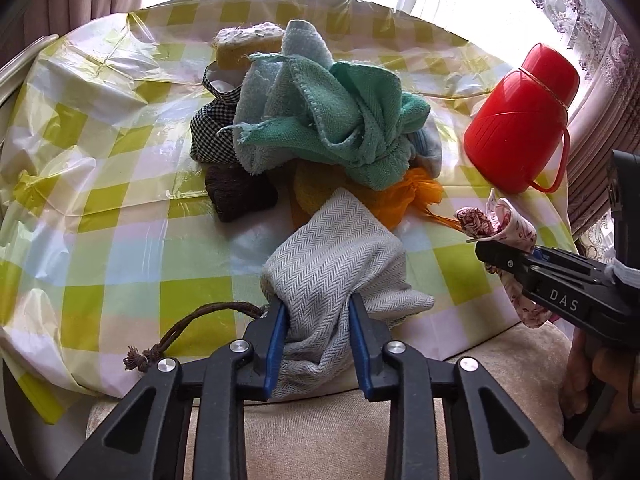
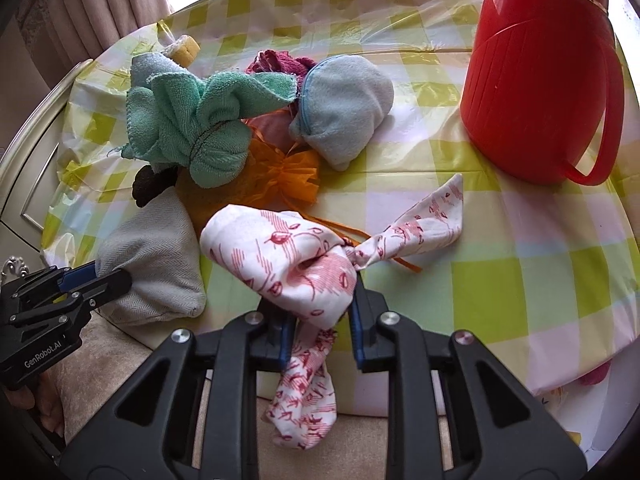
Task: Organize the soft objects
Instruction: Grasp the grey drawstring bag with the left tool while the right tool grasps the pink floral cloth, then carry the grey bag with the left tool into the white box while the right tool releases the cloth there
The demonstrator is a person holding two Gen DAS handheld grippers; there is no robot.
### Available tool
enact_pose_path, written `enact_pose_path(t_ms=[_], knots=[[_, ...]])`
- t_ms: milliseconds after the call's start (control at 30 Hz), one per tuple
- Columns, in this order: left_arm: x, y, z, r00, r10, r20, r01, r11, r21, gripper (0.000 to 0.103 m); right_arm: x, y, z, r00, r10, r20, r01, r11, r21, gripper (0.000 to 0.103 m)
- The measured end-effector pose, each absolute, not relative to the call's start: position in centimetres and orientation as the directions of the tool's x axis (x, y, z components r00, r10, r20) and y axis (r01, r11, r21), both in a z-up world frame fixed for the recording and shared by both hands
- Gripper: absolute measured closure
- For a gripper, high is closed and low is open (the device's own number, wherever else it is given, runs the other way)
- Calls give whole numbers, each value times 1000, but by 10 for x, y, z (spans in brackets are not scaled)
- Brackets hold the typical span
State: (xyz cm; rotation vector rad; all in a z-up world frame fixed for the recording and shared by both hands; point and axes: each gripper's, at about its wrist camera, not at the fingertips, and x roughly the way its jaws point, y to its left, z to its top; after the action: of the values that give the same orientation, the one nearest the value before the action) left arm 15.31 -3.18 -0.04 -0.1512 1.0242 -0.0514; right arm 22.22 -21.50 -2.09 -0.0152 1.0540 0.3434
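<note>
The left tongs are clamping a grey herringbone pouch at the near edge of the counter, the blue pads pressing into the cloth from both sides; a brown drawstring is trailing off to the left of the pouch. The right tongs are closing on a white cloth with red print — its knotted tail is lying out to the right over the checked cover, and a loose end is hanging down between the fingers past the counter's near edge; in the left wrist view the same cloth is showing at the right, bunched at the tip of those tongs. Farther in, a pile is sitting near the middle: a green towel tied in a bundle, a pale blue plush piece just to its right, an orange mesh bag lying under and in front of the towel, a black-and-white checked cloth on the left, a dark brown pad beside it, and a yellow sponge at the far side. A red flask with a handle is standing at the far right, apart from the pile.
</note>
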Motion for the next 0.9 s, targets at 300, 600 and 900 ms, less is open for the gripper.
enact_pose_path(t_ms=[300, 600, 900], knots=[[140, -56, 16, 551, -149, -821, 18, 986, -166, 74, 193, -231, -5, 471, 291, -833, -271, 946, 177, 77], [131, -105, 29, 567, -215, -795, 111, 976, -185, 74, 169, -272, 8, 497, 295, -816, -212, 953, 216, 77], [123, -164, 40, 553, -302, -776, 229, 951, -207, 74, 141, -339, 18, 529, 233, -816, -103, 972, 211, 77]])
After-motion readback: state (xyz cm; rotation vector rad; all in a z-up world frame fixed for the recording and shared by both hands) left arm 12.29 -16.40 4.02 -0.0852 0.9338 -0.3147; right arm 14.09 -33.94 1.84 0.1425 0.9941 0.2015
